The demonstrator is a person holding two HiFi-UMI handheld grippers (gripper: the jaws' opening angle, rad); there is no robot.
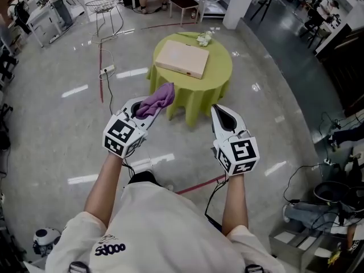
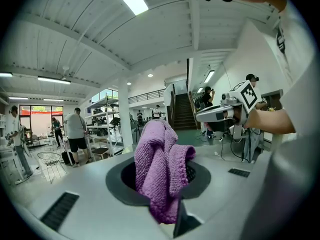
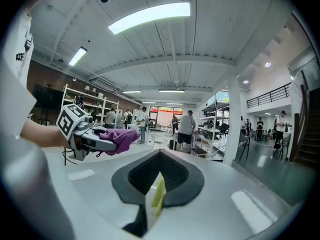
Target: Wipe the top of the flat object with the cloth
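Head view shows the flat object [image 1: 182,60] lying near the middle of the round surface [image 1: 219,68]. The cloth [image 1: 156,100] is clamped in the left hand-held gripper [image 1: 147,112], short of the surface's near edge. The right hand-held gripper [image 1: 219,110] is closed and empty. This looks like the approach; next, bring the cloth down onto the object's top.

— Where's the board [image 1: 183,60]?
— On the table [image 1: 219,67], straight ahead.
— And the cloth [image 1: 156,100]?
— In the left gripper [image 1: 139,114], before the table's near left edge. The right gripper [image 1: 220,114] is to its right. A wire stand [image 1: 105,10] is behind, leftwards.
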